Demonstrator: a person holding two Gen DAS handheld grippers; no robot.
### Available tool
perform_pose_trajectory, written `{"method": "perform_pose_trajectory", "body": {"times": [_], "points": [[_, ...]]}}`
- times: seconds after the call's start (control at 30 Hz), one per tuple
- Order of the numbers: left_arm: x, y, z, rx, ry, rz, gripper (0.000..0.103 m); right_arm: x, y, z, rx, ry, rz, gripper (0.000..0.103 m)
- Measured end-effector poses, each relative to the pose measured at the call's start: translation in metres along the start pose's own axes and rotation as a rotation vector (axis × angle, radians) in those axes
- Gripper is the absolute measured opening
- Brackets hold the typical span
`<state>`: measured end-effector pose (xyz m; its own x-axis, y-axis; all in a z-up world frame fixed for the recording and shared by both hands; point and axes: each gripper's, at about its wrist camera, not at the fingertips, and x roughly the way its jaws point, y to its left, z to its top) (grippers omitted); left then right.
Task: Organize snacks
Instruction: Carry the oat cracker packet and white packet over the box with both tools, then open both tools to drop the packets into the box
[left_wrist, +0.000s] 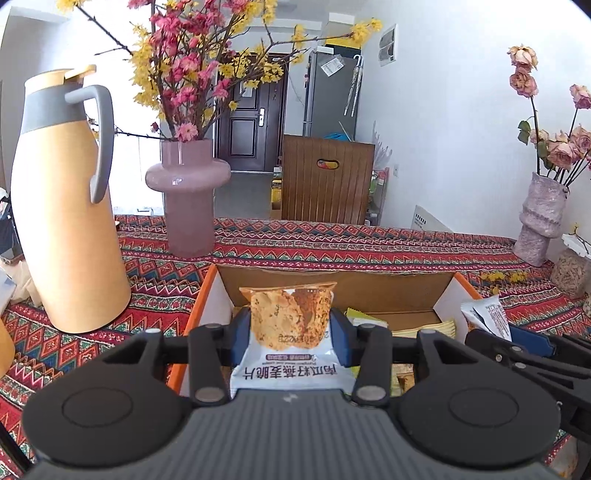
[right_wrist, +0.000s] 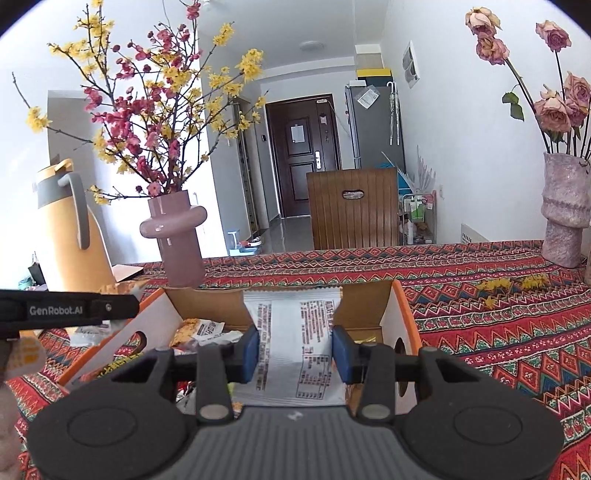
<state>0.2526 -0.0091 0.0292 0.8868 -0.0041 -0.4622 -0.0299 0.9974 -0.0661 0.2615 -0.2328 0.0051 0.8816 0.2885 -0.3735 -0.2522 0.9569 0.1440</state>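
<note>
Snack packets are the job here: a white plastic packet printed with a golden oat crisp (left_wrist: 290, 325) is pinched between the blue pads of the left gripper (left_wrist: 290, 334), above the near edge of the orange-rimmed cardboard box (left_wrist: 201, 299). A second white packet with black printed text (right_wrist: 295, 343) is clamped in the right gripper (right_wrist: 295, 349), also over the box. More loose packets (right_wrist: 201, 328) lie inside on the left. To do this well, I would carry each packet past the near wall before letting go, so neither catches the rim. Both grippers tilt gently downward toward the far side, side by side, with the tall yellow jug (left_wrist: 68, 206) and pink vase (left_wrist: 188, 195) well beyond
</note>
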Motion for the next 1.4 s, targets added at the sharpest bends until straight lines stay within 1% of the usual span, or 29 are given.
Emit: {"method": "perform_pose_trajectory", "body": {"times": [0.23, 0.53, 0.6, 0.7, 0.73, 0.77, 0.8, 0.83, 0.87, 0.9, 0.97, 1.0, 1.4], "points": [[0.012, 0.007, -0.009, -0.027, 0.001, 0.001, 0.045, 0.005, 0.001, -0.007, -0.015, -0.002, -0.001, 0.040], [0.012, 0.009, -0.014, -0.031, 0.006, -0.021, 0.045, 0.009, 0.003, -0.011, -0.022, 0.010, -0.004, 0.041], [0.011, 0.009, -0.014, -0.034, -0.002, -0.024, 0.045, 0.010, 0.003, -0.011, -0.022, 0.011, -0.004, 0.042], [0.007, 0.008, -0.014, -0.031, -0.022, -0.018, 0.049, 0.011, 0.003, -0.012, -0.018, 0.017, -0.005, 0.042], [0.007, 0.007, -0.015, -0.029, -0.026, -0.012, 0.056, 0.011, 0.002, -0.012, -0.017, 0.017, -0.006, 0.042], [0.006, 0.007, -0.015, -0.030, -0.032, -0.007, 0.068, 0.010, 0.002, -0.013, -0.014, 0.014, -0.003, 0.050], [0.004, 0.007, -0.015, -0.033, -0.043, 0.001, 0.076, 0.009, 0.002, -0.012, -0.011, 0.008, -0.005, 0.063], [0.003, 0.007, -0.015, -0.037, -0.053, 0.009, 0.090, 0.008, 0.002, -0.013, -0.009, 0.001, -0.010, 0.070], [0.001, 0.007, -0.015, -0.042, -0.066, 0.018, 0.101, 0.007, 0.001, -0.012, -0.006, -0.006, -0.013, 0.082], [-0.001, 0.007, -0.015, -0.046, -0.078, 0.025, 0.103, 0.006, 0.001, -0.012, -0.003, -0.012, -0.014, 0.092], [-0.003, 0.007, -0.014, -0.048, -0.082, 0.022, 0.103, 0.006, -0.002, -0.012, 0.010, -0.019, -0.016, 0.102], [-0.002, 0.008, -0.014, -0.050, -0.079, 0.017, 0.103, 0.007, -0.003, -0.012, 0.016, -0.017, -0.017, 0.103], [-0.004, 0.009, -0.013, -0.064, -0.065, 0.007, 0.103, 0.013, -0.006, -0.012, 0.036, -0.002, -0.023, 0.103]]}}
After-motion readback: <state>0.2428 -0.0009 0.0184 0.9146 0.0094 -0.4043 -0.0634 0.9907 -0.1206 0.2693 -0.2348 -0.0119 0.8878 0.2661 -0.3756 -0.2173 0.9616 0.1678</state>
